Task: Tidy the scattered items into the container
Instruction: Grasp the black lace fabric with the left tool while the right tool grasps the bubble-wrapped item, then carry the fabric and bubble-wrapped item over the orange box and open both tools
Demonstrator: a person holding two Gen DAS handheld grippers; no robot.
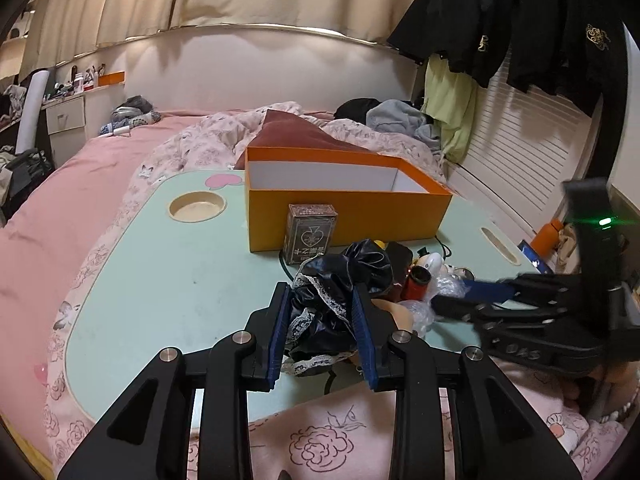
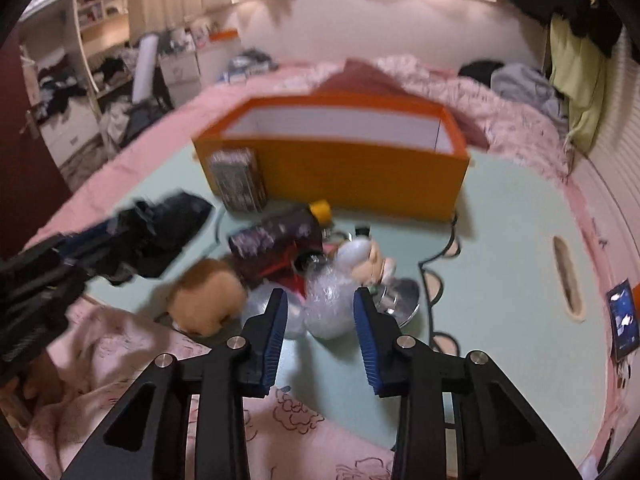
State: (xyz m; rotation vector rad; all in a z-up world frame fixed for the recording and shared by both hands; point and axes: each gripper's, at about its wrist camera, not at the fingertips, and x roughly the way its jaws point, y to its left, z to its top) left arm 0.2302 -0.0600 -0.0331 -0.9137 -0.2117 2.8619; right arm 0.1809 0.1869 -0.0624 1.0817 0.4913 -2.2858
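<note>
My left gripper (image 1: 324,310) is shut on a crumpled black cloth with white lace trim (image 1: 340,280), lifted a little over the mint table (image 1: 160,280). In the right wrist view that cloth (image 2: 168,228) hangs from it at the left. My right gripper (image 2: 321,312) is shut on a clear bubble-wrap bundle (image 2: 330,308) at the near edge of the pile. The open orange box (image 1: 348,216) stands behind, with a dark card pack (image 1: 310,236) upright against its front wall. A tan plush (image 2: 208,300), a white doll (image 2: 360,252) and a red cylinder (image 1: 416,282) lie in the pile.
The table sits on a bed with pink floral bedding (image 1: 48,208). It has a round cup recess (image 1: 197,206) at the left and a slot (image 2: 566,280) at the right. A phone (image 2: 624,320) lies on the table's right edge. A dark cable (image 2: 426,280) snakes across the top.
</note>
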